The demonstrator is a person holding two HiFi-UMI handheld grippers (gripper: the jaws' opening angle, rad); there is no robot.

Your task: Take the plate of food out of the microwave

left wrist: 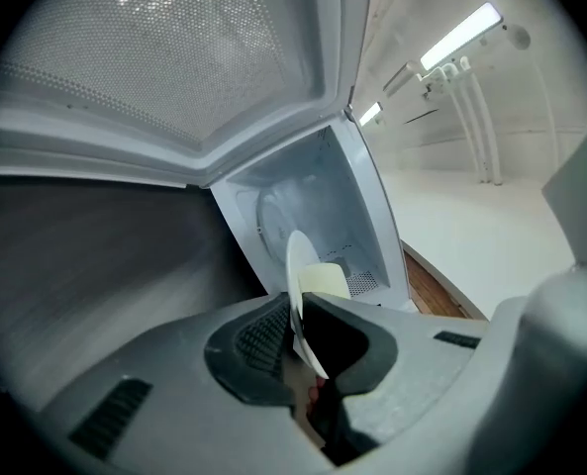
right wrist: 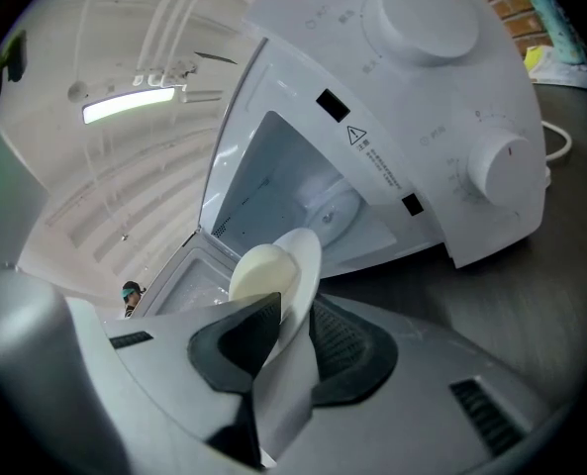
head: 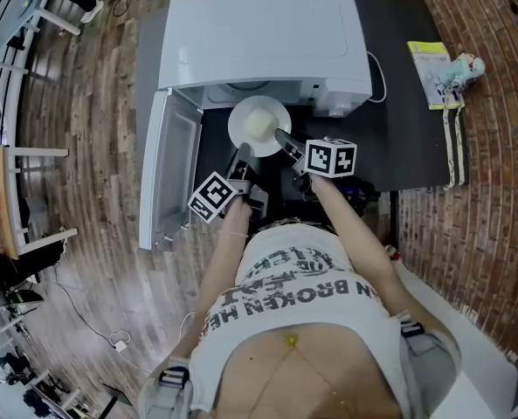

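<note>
A white plate (head: pixel 259 125) with a pale mound of food (head: pixel 257 122) hangs just in front of the open white microwave (head: pixel 259 33). My left gripper (head: pixel 244 154) is shut on the plate's near-left rim. My right gripper (head: pixel 285 140) is shut on its near-right rim. In the left gripper view the plate (left wrist: pixel 298 285) stands edge-on between the dark pads of the gripper (left wrist: pixel 298 334), with the empty cavity (left wrist: pixel 303 206) behind it. In the right gripper view the plate (right wrist: pixel 298 265) and food (right wrist: pixel 261 270) sit clamped in the gripper (right wrist: pixel 288 330).
The microwave door (head: pixel 167 168) swings open to the left, past the edge of the dark table (head: pixel 407 138). A booklet (head: pixel 429 72) and a small toy (head: pixel 462 68) lie at the table's right edge beside a strap (head: pixel 453 142). A white cable (head: pixel 379 77) runs right of the microwave.
</note>
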